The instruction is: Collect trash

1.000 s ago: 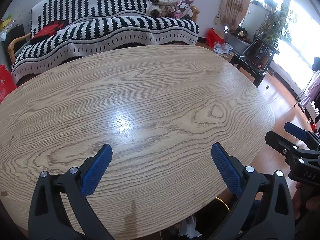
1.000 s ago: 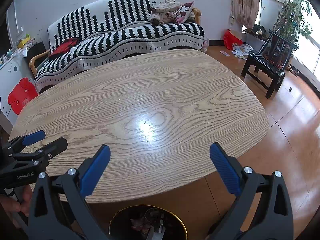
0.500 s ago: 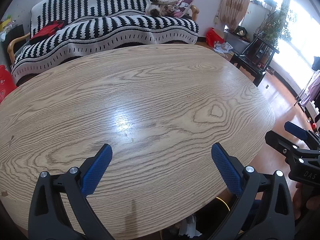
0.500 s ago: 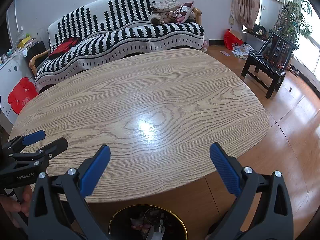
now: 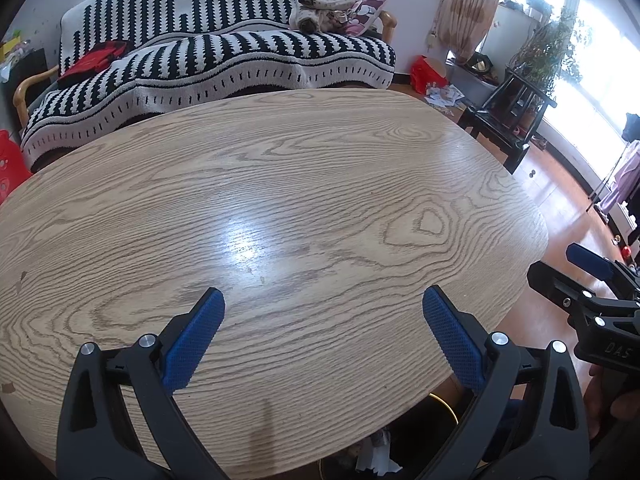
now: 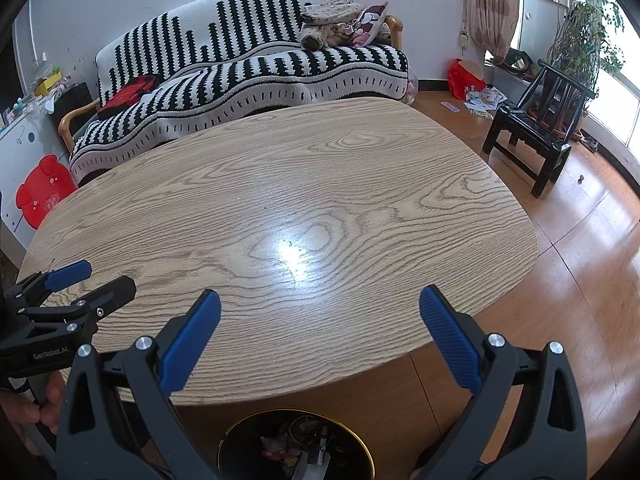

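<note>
Trash bin (image 6: pixel 296 446): round, black, gold-rimmed, holding crumpled wrappers and paper, below the tabletop (image 6: pixel 280 216) edge. Left hand-held gripper (image 5: pixel 322 332) and right hand-held gripper (image 6: pixel 320 330): both spread wide, holding nothing.

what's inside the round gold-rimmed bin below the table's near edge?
The round gold-rimmed black bin holds mixed trash: crumpled wrappers and white paper. Its lower part is cut off by the frame and the right gripper.

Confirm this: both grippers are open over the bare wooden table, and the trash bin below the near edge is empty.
Not quite. The trash bin is not empty: the right wrist view shows wrappers and scraps inside its gold rim. The rest holds: the left gripper and right gripper are both open, and the wooden table is bare.
</note>
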Demonstrator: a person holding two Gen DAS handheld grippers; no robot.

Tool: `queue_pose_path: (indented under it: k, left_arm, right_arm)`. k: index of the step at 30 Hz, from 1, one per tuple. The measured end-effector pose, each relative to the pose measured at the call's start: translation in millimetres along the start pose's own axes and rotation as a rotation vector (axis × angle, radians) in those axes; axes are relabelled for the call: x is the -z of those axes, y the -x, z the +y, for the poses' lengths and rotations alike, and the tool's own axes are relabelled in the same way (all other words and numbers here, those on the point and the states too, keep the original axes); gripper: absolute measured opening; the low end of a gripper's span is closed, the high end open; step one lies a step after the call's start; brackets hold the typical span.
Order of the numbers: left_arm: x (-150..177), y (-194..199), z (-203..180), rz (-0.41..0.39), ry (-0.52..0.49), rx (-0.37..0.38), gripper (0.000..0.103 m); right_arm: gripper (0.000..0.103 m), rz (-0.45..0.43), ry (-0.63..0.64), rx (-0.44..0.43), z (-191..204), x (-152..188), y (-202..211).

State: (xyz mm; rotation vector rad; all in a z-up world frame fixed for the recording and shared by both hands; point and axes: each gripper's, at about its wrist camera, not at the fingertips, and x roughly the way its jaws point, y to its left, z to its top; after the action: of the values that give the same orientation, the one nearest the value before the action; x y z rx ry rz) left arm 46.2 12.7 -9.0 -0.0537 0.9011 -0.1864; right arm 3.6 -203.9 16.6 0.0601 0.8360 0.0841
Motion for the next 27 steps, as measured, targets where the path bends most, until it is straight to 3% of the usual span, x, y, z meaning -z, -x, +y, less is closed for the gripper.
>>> queue_pose_path:
  k: [27]
  left_arm:
    - [-2.6, 1.4, 4.5, 0.003, 0.005, -0.011, 0.096]
  right_arm:
    - [0.096, 0.001, 0.000, 0.000, 0.6, 0.5, -0.3]
